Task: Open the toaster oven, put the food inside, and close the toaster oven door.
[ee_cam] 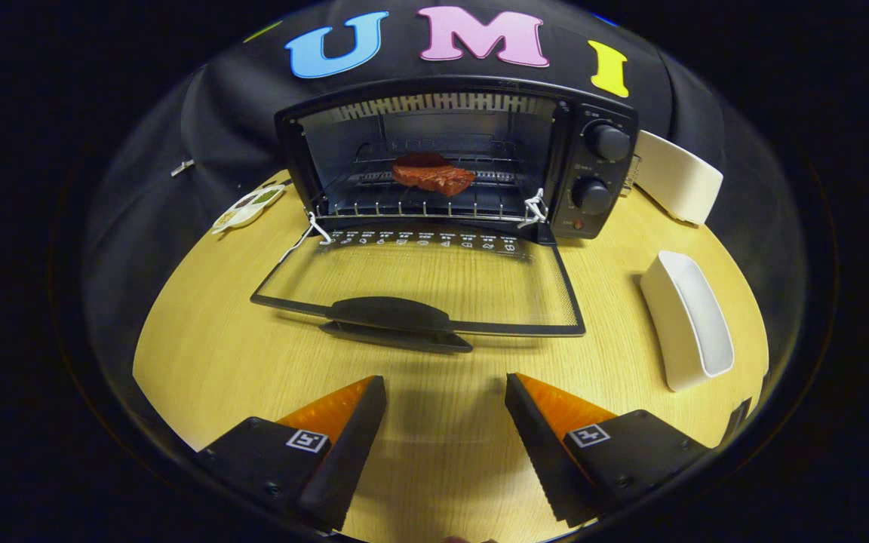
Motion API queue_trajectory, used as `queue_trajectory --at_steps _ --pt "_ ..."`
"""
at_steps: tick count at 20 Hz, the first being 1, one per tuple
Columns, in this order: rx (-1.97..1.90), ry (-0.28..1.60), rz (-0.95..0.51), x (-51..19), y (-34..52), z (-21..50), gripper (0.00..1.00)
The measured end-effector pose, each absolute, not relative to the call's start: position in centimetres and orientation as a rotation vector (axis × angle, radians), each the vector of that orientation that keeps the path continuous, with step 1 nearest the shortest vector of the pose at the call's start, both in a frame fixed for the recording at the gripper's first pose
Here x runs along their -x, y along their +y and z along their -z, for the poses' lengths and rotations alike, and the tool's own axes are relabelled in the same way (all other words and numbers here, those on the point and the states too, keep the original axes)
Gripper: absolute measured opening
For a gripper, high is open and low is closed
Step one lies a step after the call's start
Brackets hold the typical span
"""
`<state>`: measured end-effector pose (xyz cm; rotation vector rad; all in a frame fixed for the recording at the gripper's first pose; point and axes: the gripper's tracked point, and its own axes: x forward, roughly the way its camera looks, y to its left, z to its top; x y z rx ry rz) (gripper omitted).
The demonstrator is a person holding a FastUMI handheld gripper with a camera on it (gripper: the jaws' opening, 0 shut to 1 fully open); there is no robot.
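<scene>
Toaster oven (457, 154) open, meat (433, 175) on its rack.
Fingers (446, 400) spread wide, gripping nothing; small dish (247, 207) by the oven perhaps holds seasonings.

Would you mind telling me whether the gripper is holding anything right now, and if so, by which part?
Nothing is held: the gripper is open with only bare table between its fingers, short of the door handle.

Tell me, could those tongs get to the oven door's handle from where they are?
Probably yes. The tongs are open and empty, and the door handle lies just ahead of them with only bare table between.
</scene>
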<state>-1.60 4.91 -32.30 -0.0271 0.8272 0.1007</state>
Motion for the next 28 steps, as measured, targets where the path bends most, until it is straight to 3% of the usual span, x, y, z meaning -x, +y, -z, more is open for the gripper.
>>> queue_trajectory --at_steps 16,28 --pt "0.060 0.813 -0.169 -1.7 7.3 32.5 0.99" --pt "0.089 0.681 -0.239 -1.9 7.8 25.2 0.99"
